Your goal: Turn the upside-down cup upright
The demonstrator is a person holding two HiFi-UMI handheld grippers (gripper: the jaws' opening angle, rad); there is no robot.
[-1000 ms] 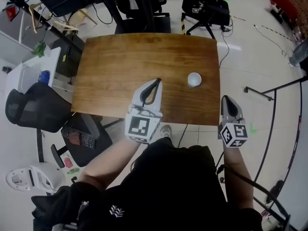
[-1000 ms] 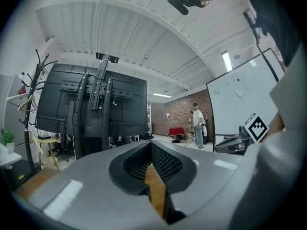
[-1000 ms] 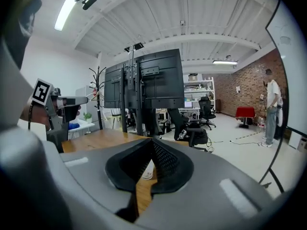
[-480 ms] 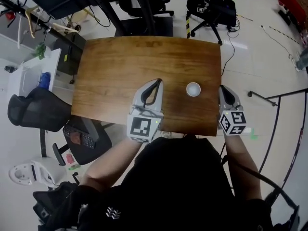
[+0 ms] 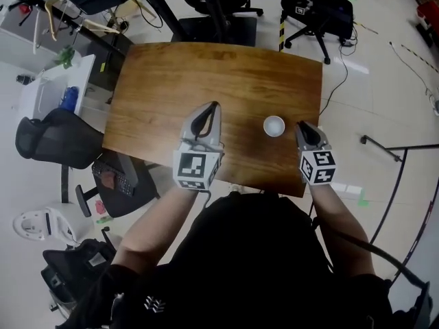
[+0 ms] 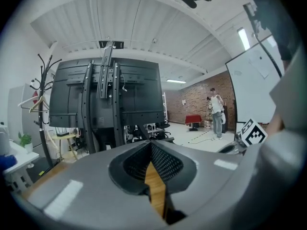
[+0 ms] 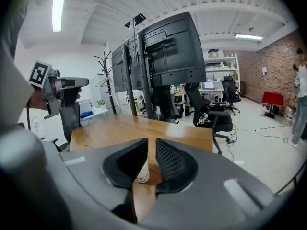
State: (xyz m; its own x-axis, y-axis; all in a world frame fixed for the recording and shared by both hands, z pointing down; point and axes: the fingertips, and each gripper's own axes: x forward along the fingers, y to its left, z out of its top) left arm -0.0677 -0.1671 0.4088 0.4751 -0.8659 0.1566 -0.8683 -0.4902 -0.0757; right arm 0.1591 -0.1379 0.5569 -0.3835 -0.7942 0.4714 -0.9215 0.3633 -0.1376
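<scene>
Your right gripper (image 7: 152,143) has its jaws a little way apart, with a thin gap between them. They have just been opening. Nothing sits between them. Through the gap you can see the white cup (image 5: 274,125) standing on the table a bit ahead, and the jaws do not touch it. From above, the cup is near this gripper's tips, just to their left, on the right part of the wooden table (image 5: 206,74). The cup looks bottom-up to me, but it is small in the view, so I cannot be sure. I cannot see if anything is in it.

Your left gripper (image 6: 150,145) has its tips pressed together and holds nothing. It hangs over the middle of the table, well apart from the cup and to the cup's left.

A black office chair (image 5: 51,142) stands on the floor by the table's left side. Beyond it is a white desk (image 5: 51,91) with a blue thing (image 5: 68,98) on it. A big black screen stand (image 7: 165,56) rises past the far end of the table.
</scene>
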